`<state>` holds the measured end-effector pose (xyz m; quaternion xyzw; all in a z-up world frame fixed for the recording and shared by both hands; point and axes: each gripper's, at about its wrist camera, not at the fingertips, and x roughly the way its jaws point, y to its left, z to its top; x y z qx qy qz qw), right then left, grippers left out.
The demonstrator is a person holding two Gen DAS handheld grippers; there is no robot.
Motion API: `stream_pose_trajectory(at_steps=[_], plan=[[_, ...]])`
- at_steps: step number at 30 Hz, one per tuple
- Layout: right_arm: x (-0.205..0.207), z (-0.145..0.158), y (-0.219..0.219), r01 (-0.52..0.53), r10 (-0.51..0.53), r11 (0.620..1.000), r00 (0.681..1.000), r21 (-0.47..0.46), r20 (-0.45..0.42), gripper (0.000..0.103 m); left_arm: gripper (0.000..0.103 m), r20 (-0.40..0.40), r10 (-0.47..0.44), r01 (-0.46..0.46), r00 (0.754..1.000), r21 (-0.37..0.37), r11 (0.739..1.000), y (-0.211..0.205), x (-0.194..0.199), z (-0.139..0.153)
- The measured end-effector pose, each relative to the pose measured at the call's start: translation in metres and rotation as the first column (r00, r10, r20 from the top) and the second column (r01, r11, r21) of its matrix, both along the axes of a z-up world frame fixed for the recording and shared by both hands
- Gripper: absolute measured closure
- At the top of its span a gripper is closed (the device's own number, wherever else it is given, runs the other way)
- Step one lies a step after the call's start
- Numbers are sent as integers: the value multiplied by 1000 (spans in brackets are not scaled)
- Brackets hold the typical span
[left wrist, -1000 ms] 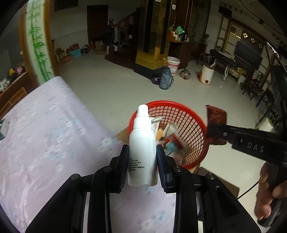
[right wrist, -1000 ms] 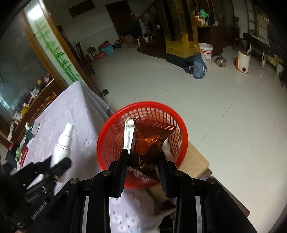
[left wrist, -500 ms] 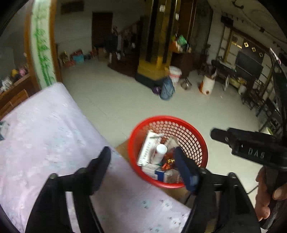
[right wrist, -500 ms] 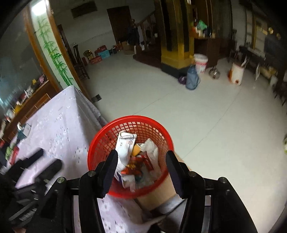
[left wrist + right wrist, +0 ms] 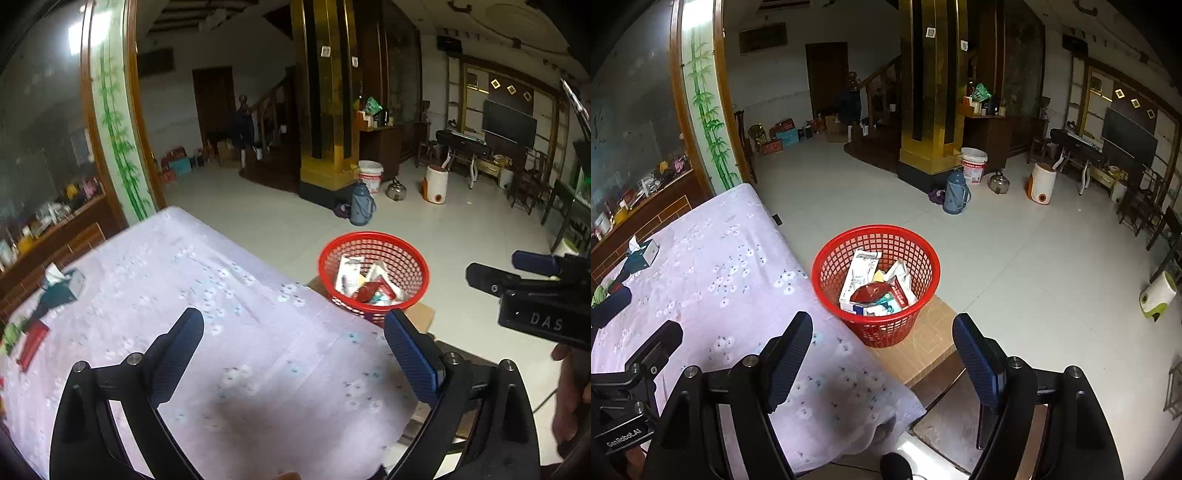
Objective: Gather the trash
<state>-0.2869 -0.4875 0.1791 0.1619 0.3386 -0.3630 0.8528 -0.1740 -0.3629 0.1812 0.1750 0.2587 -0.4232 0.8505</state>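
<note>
Trash (image 5: 875,288) lay heaped in the red basket (image 5: 875,236) on cardboard (image 5: 923,347), right of the table (image 5: 720,280); my left gripper (image 5: 293,350) and right gripper (image 5: 882,354) gaped wide, empty.

Right claw (image 5: 881,354) spread empty, red basket (image 5: 827,273) of trash on cardboard box (image 5: 923,347)

Home living hall: staircase (image 5: 875,99), wall TV (image 5: 1128,136), thermos (image 5: 955,194) on tiled floor, cloth-covered table (image 5: 731,266).
</note>
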Motion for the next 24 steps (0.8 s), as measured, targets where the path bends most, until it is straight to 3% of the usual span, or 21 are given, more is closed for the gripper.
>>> stream_pose_trajectory(at_steps=[8, 24], plan=[[-4, 5, 31, 13, -13, 1000, 1000, -9, 3, 21, 6, 27, -47, 47, 999, 10, 999, 23, -5, 1], [-2, 5, 44, 4, -4, 1000, 1000, -14, 0, 21, 5, 28, -27, 27, 999, -2, 1000, 32, -1, 0]])
